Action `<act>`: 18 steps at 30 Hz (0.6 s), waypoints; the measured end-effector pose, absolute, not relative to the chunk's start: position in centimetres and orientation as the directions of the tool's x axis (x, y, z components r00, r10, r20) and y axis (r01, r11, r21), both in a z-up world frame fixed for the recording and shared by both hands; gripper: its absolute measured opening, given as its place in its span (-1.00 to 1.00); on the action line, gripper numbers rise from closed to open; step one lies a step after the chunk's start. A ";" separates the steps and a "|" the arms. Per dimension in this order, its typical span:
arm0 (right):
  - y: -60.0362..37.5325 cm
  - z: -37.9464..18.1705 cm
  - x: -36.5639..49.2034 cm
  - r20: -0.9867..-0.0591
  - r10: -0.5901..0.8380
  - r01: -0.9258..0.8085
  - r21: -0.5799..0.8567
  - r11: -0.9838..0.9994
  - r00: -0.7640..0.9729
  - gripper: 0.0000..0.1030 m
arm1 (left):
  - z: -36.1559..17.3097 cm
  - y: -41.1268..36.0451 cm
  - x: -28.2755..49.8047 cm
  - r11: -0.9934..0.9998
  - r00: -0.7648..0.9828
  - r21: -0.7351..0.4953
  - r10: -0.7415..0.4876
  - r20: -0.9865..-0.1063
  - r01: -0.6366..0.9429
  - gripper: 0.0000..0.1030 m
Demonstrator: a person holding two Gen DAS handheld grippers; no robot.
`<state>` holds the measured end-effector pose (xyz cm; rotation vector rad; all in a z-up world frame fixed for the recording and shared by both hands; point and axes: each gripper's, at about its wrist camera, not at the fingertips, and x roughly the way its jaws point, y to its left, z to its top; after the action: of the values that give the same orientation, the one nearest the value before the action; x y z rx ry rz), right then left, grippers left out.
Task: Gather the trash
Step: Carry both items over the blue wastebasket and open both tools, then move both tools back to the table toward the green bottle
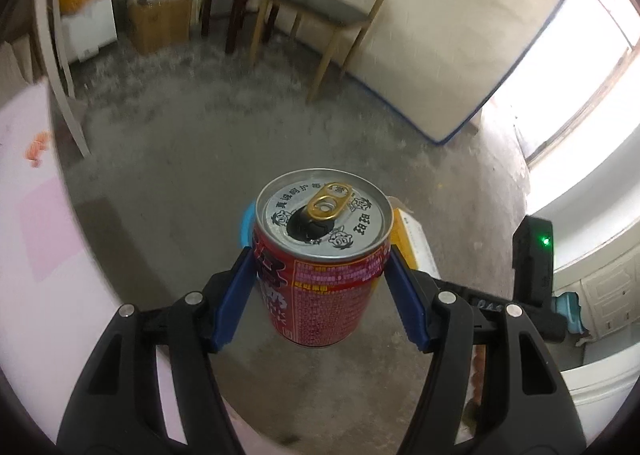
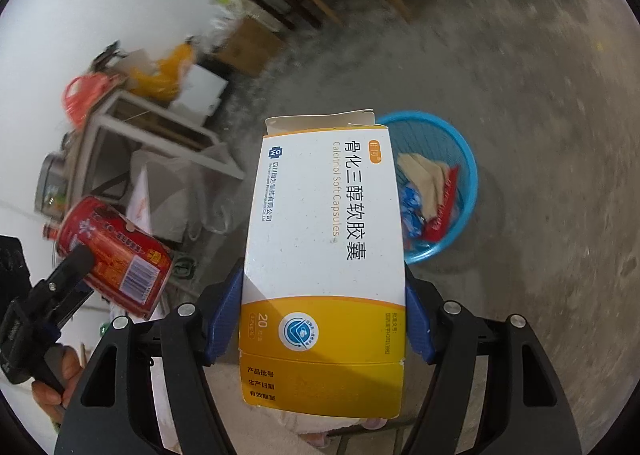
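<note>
Carrying step: left tongs (image 1: 320,275) pinch a red drink can (image 1: 320,255), right tongs (image 2: 324,319) pinch a medicine box (image 2: 324,255); next, probably release both above the blue basket (image 2: 466,159).

I see a red can (image 1: 324,275) with silver top and gold tab, a white-and-yellow medicine box (image 2: 324,263), a blue basket (image 2: 456,159), and blue gripper pads (image 1: 236,295).

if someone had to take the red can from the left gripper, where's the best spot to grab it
Grip the lower half of the red can, below the blue pads, which clamp its upper side walls just under the rim. That bare round wall hangs free over the floor, so coming from below or the front looks easiest. Avoid the open top with its raised pull tab.
</note>
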<state>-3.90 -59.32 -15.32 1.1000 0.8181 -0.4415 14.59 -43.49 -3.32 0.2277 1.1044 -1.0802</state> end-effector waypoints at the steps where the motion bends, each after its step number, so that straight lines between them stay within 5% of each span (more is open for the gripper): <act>1: -60.0 -15.9 -3.5 -0.768 0.069 0.686 0.605 0.404 0.636 0.32 | -3.8 -44.4 15.0 0.504 0.019 -0.343 -0.582 -0.813 0.793 0.21; 6: -65.0 -20.9 0.8 -0.793 0.045 0.713 0.569 0.409 0.607 0.47 | -6.3 -48.4 17.5 0.542 0.019 -0.337 -0.547 -0.837 0.770 0.44; 12: -65.9 -29.1 4.0 -0.874 0.127 0.786 0.478 0.393 0.469 0.50 | -5.4 -45.4 18.1 0.547 0.046 -0.346 -0.580 -0.813 0.762 0.44; 18: -64.8 -31.3 2.7 -0.885 0.129 0.808 0.461 0.368 0.446 0.50 | -2.8 -40.0 17.3 0.543 0.108 -0.327 -0.621 -0.776 0.774 0.44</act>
<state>2.69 -64.84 -31.31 1.1309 1.0398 -0.5556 17.29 -40.04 -2.76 0.1766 1.0384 -1.0340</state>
